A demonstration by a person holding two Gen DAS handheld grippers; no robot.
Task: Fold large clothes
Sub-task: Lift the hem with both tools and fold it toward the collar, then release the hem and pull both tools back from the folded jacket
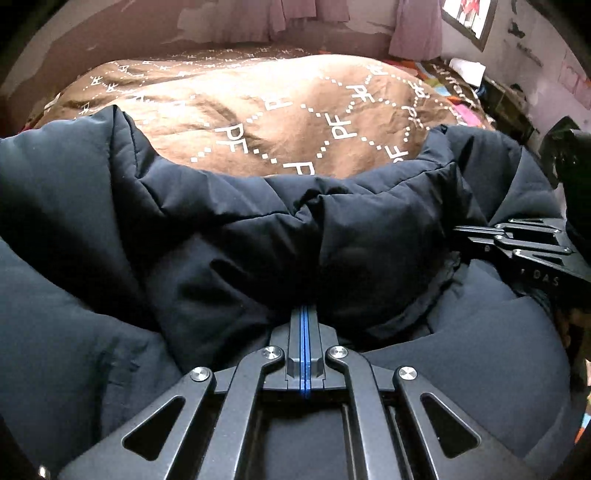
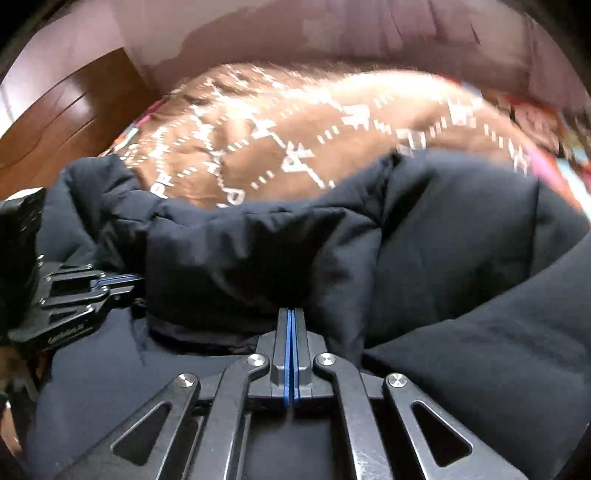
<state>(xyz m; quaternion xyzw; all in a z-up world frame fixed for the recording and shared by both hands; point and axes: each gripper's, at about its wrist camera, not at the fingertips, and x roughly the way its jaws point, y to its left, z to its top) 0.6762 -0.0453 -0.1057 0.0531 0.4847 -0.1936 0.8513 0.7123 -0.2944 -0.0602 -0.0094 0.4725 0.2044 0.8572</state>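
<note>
Brown bedding printed with white dotted diamonds and "PF" letters (image 1: 280, 110) covers the bed in a room with pale purple curtains (image 1: 413, 26), and across its near edge lies your dark navy puffer jacket (image 1: 207, 236), a bulky padded fold heaped up straight ahead of both tools. Your left gripper (image 1: 305, 314) has its blue-lined fingers pressed together with their tips buried in the fold's lower edge, apparently pinching fabric there. Your right gripper (image 2: 291, 314) is likewise clamped tight, tips sunk into the same padded roll. From the left wrist view the right gripper (image 1: 476, 232) reaches in from the right side; from the right wrist view the left gripper (image 2: 122, 280) sits just to the left, so the two grips stand side by side along one hem. The roll's long axis runs left to right, crosswise to both tools, with the bare bedding beyond it; carrying that edge forward, away from you, looks like the fold in hand.
</note>
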